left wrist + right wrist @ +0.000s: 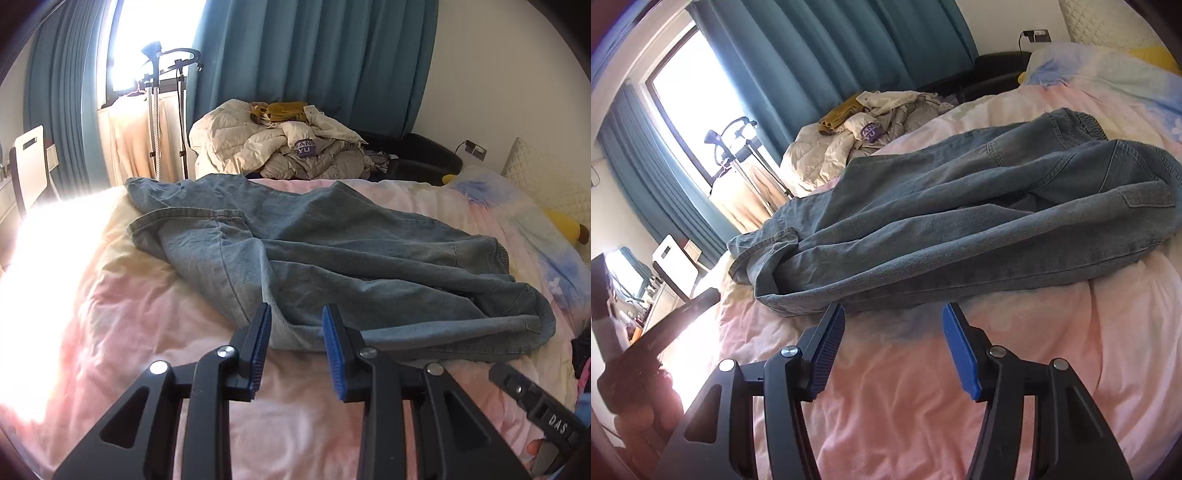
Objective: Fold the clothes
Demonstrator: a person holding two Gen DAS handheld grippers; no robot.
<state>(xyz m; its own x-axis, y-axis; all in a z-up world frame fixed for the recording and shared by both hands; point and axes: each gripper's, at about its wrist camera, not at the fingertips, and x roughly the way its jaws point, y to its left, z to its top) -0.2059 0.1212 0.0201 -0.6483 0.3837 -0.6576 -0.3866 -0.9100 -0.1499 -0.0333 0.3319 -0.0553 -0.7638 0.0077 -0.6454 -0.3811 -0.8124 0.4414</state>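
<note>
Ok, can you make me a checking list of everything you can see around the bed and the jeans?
Surface: bed with a pink tie-dye duvet, rumpled, strong sun glare on its left side.
Job's things: blue jeans lying crumpled and unfolded across the duvet, waistband to the right.
Clutter: heap of cream quilted bedding behind the bed with a mustard garment on top; yellow plush toy near the pillow.
Grippers: left gripper open, holding nothing, fingertips at the jeans' near edge; right gripper open, holding nothing, just short of the jeans.
Cables: charger plugged into a wall socket.
Surroundings: teal curtains, bright window, garment steamer stand, white chair.
</note>
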